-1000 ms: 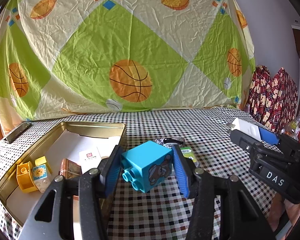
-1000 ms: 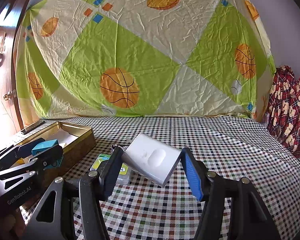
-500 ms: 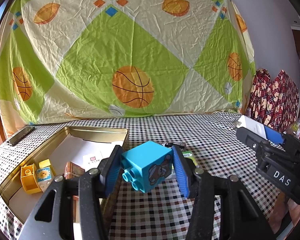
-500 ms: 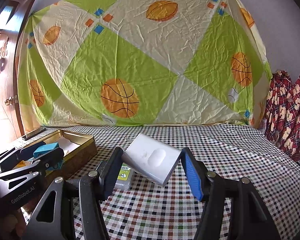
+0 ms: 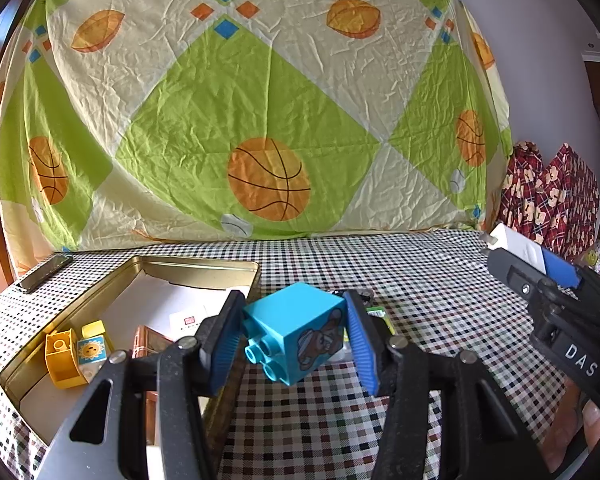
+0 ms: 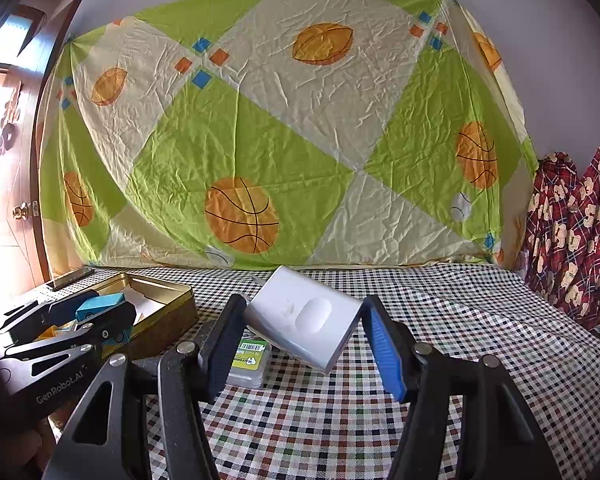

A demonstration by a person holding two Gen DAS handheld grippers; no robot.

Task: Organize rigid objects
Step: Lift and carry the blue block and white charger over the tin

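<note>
My left gripper (image 5: 294,338) is shut on a turquoise toy block (image 5: 296,332) with a bear picture, held in the air by the right rim of a gold tin tray (image 5: 204,266). The tray holds a yellow block (image 5: 62,356), a sun-picture block (image 5: 94,344), a brown item (image 5: 148,340) and white paper. My right gripper (image 6: 304,332) is shut on a white charger (image 6: 302,326), held above the checkered table. In the right wrist view the left gripper (image 6: 80,316) sits at the left by the tray (image 6: 168,312). The right gripper (image 5: 540,268) shows at the left view's right edge.
A small clear box with a green label (image 6: 250,362) lies on the checkered tablecloth (image 6: 440,320) below the charger. A dark phone (image 5: 44,272) lies at the table's far left. A basketball-print sheet (image 5: 260,120) hangs behind. Red patterned fabric (image 6: 572,232) stands at the right.
Both grippers have risen slightly and tilted up, each keeping its object. The table and tray sit lower in both views.
</note>
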